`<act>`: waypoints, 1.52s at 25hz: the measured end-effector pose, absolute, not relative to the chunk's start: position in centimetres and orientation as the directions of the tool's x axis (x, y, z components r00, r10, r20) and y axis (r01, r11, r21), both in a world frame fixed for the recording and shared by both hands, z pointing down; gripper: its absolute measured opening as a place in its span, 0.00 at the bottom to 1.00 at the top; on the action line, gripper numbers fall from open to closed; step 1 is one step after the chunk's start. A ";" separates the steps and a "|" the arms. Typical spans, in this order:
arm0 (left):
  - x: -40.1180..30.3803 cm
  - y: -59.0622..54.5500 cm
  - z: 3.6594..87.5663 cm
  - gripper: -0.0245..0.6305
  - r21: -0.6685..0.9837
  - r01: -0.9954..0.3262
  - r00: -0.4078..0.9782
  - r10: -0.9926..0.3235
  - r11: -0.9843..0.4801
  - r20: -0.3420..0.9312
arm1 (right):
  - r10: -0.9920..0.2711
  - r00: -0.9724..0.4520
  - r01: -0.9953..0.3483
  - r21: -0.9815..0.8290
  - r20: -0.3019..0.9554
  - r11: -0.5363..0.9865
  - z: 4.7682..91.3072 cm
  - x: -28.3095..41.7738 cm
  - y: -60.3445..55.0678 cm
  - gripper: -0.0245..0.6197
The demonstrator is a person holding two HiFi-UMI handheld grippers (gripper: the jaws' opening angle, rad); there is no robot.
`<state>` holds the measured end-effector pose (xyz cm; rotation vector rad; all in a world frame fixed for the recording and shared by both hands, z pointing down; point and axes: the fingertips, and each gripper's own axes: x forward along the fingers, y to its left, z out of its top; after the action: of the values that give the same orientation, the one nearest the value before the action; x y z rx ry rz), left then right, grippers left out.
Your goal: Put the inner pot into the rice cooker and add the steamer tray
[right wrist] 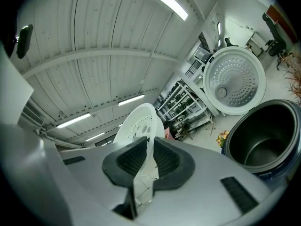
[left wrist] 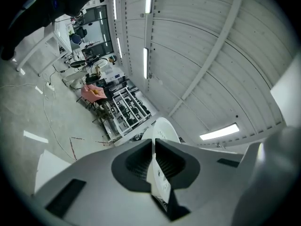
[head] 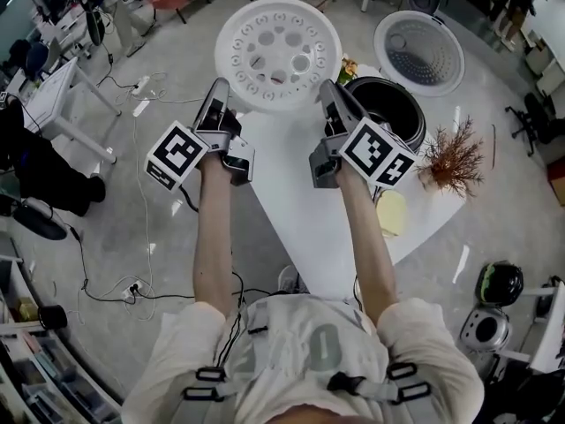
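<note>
The white round steamer tray [head: 278,53], pierced with holes, hangs in the air between my two grippers. My left gripper [head: 218,91] is shut on its left rim, and the tray's edge [left wrist: 157,173] runs between that gripper's ribbed pads. My right gripper [head: 329,93] is shut on the right rim, the tray [right wrist: 136,126] rising beyond its jaws. The rice cooker [head: 388,113] stands on the white table [head: 305,210] just right of my right gripper, the dark inner pot [right wrist: 263,140] sitting in it. Its lid [head: 418,51] is swung open, showing a perforated inner plate [right wrist: 233,79].
A dried reddish plant [head: 452,159] and a pale yellow item [head: 392,212] lie on the table to the right. A small flower bunch [head: 346,67] sits behind the cooker. Desks, chairs and cables crowd the floor at left; other appliances [head: 491,316] stand at lower right.
</note>
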<state>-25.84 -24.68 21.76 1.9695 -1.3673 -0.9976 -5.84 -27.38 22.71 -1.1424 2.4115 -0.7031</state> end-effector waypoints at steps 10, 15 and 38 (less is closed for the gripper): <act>-24.4 -26.2 22.8 0.09 0.735 -0.566 0.307 -0.923 -0.373 -0.232 | -0.851 -0.515 -0.669 -0.571 -0.106 0.476 23.8 -4.3 -26.9 0.10; -14.5 -30.1 22.9 0.09 0.689 -0.587 0.421 -0.887 -0.425 -0.189 | -0.915 -0.398 -0.729 -0.581 -0.070 0.362 24.6 5.3 -28.5 0.10; -1.6 -36.7 29.1 0.09 0.556 -0.662 0.613 -0.790 -0.503 0.016 | -0.984 -0.151 -0.811 -0.580 0.092 0.070 31.1 17.0 -30.1 0.11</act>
<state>-1.57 -36.67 29.15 2.3197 -1.1431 -0.3261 16.97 -30.14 31.06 -1.7944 2.0292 -0.7420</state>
